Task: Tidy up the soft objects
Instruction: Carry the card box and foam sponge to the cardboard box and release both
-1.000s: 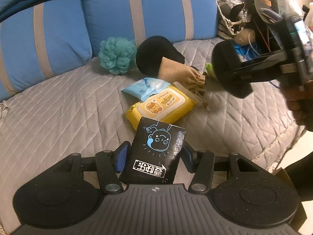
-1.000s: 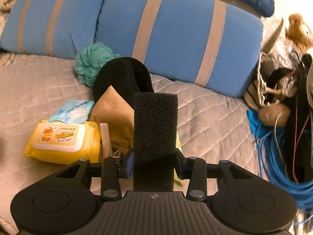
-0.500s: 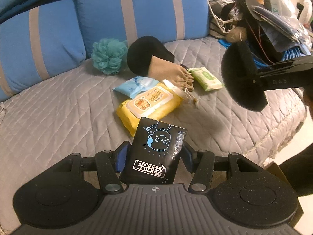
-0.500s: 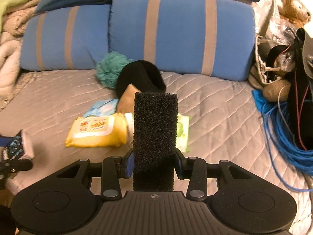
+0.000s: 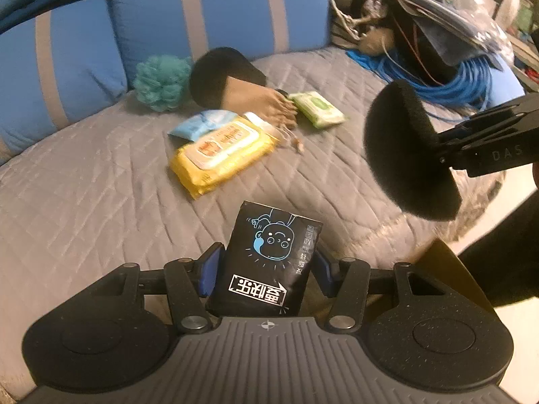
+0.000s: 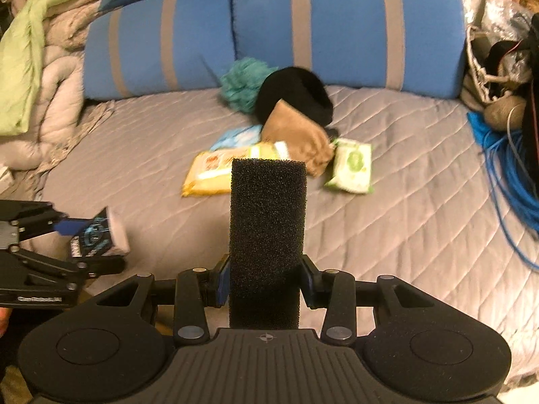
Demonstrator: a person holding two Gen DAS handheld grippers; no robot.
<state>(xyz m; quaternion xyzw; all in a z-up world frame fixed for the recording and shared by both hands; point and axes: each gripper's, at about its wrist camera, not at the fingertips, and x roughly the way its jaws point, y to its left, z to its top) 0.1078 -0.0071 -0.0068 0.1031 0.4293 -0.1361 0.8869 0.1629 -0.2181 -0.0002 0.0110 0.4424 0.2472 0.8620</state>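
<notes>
**A:** Start on the left. What has the left gripper (image 5: 266,269) got?

**B:** It is clenched on a black tissue pack (image 5: 269,259), pads on the two long edges, the pack standing up between them above the near part of the grey bedspread (image 5: 84,185). I'd judge it light and squashy, with a slick film wrapper, so a firm hold low across the sides suits it better than pinching a corner.

**A:** And what is left on the bed?

**B:** From the left: a teal bath puff (image 5: 161,82) against the blue cushions (image 5: 215,10), then a black hat (image 5: 219,70) with a tan pouch (image 5: 259,102) lying partly over it. In front of them are a pale blue pack (image 5: 198,126) and a yellow wipes pack (image 5: 222,151), touching. A green wipes pack (image 5: 318,107) sits just beside the pouch's gathered end. The yellow one looks the heaviest, so take it across its narrow width.

**A:** The right side?

**B:** The right gripper (image 6: 266,282) is clamped on a black foam block (image 6: 267,235), held upright in the air. It is very light and springy, and the pads press in at its lower half.
</notes>
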